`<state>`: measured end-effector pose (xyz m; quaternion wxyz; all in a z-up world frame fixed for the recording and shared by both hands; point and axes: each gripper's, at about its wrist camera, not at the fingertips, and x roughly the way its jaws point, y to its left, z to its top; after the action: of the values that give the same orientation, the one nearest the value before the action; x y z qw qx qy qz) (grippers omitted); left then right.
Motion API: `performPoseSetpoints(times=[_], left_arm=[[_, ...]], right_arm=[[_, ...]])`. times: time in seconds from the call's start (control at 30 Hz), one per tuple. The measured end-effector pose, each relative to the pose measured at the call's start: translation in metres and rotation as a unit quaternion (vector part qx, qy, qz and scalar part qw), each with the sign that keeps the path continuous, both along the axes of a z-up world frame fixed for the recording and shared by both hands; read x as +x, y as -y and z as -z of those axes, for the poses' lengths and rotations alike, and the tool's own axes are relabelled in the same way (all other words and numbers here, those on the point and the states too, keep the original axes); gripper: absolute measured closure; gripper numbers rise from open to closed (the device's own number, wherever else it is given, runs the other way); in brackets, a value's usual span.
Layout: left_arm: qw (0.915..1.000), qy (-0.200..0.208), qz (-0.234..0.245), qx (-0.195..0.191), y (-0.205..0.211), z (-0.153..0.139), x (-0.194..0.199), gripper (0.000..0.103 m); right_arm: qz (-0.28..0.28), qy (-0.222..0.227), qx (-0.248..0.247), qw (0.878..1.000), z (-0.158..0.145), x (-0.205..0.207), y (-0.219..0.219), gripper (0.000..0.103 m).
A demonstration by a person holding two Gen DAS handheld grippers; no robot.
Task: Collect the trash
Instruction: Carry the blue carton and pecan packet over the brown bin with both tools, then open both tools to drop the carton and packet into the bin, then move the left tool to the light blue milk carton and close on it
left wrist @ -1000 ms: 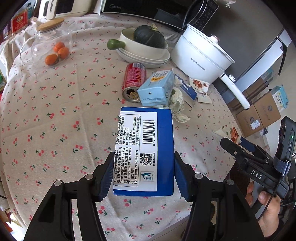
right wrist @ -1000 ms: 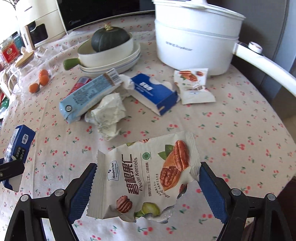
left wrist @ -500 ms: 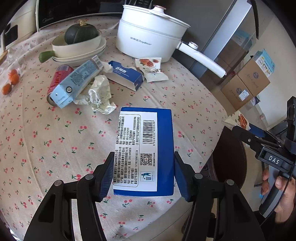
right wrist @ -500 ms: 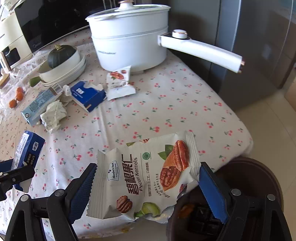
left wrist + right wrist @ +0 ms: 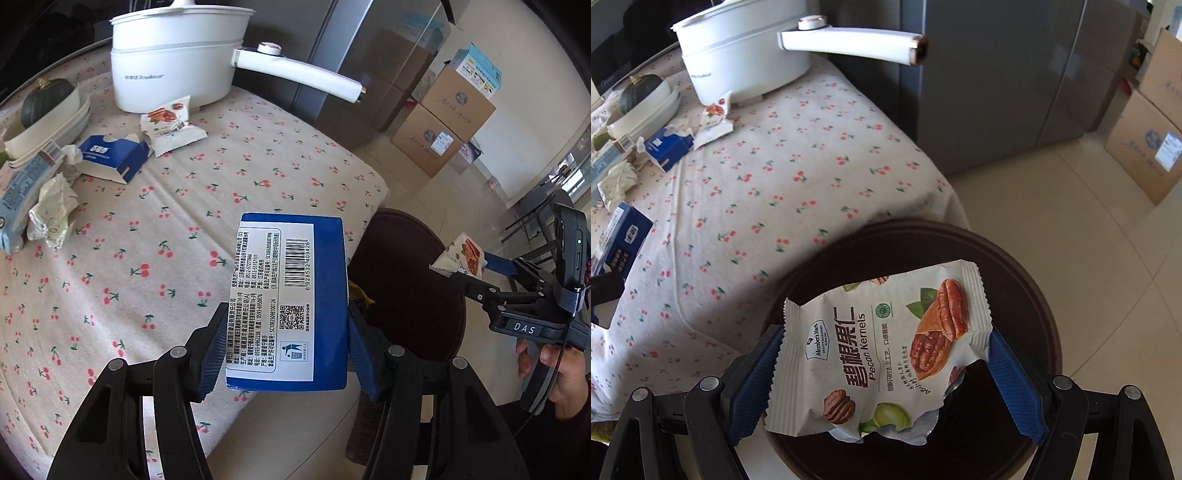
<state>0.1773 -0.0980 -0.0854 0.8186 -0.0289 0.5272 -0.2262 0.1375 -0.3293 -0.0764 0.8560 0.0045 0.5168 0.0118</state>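
Note:
My left gripper (image 5: 286, 347) is shut on a blue carton (image 5: 290, 306) with a white label, held over the table's right edge beside the dark round trash bin (image 5: 417, 284). My right gripper (image 5: 882, 365) is shut on a torn white pecan kernels packet (image 5: 882, 339), held directly above the open bin (image 5: 1027, 295). That packet also shows in the left wrist view (image 5: 461, 256). More trash lies on the table: a second pecan packet (image 5: 170, 123), an open blue box (image 5: 112, 157), crumpled paper (image 5: 51, 210) and a light blue carton (image 5: 22, 192).
The table (image 5: 147, 229) has a cherry-print cloth. A white electric pot (image 5: 173, 62) with a long handle (image 5: 299, 75) stands at the back, bowls with a green squash (image 5: 44, 101) to its left. A grey fridge (image 5: 997, 74) and cardboard boxes (image 5: 454, 118) stand on the right.
Both grippers swung right, away from the table's middle toward the bin. The right gripper now holds the packet over the bin; the left has carried the carton to the table's edge.

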Motion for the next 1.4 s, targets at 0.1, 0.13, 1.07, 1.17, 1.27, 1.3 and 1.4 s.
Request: performPoseSetpoints(times=[0.1, 0.13, 1.07, 1.17, 1.27, 1.3, 1.4], left_arm=[[0.9996, -0.001, 0.027, -0.008, 0.03, 0.005, -0.004, 0.041], [0.9993, -0.001, 0.035, -0.009, 0.04, 0.006, -0.006, 0.041], [0.9965, 0.002, 0.079, 0.027, 0.109, 0.032, -0.005, 0.003], [0.9972, 0.007, 0.069, 0.028, 0.096, 0.026, -0.004, 0.0], [0.9981, 0.004, 0.055, 0.027, 0.079, 0.021, -0.002, 0.0], [0.9984, 0.004, 0.05, 0.026, 0.073, 0.02, -0.001, 0.0], [0.9991, 0.006, 0.035, 0.025, 0.053, 0.012, -0.001, 0.0]], right_arm=[[0.016, -0.011, 0.013, 1.0, 0.002, -0.006, 0.02, 0.013], [0.02, -0.013, 0.019, 1.0, 0.002, -0.007, 0.025, 0.011], [0.072, -0.006, 0.034, 0.997, -0.008, -0.03, 0.085, 0.005], [0.068, -0.005, 0.031, 0.997, -0.009, -0.028, 0.081, 0.005], [0.064, -0.003, 0.033, 0.997, -0.012, -0.025, 0.074, 0.005], [0.063, -0.001, 0.032, 0.998, -0.014, -0.024, 0.071, 0.005], [0.056, 0.002, 0.033, 0.998, -0.019, -0.019, 0.059, 0.005]])
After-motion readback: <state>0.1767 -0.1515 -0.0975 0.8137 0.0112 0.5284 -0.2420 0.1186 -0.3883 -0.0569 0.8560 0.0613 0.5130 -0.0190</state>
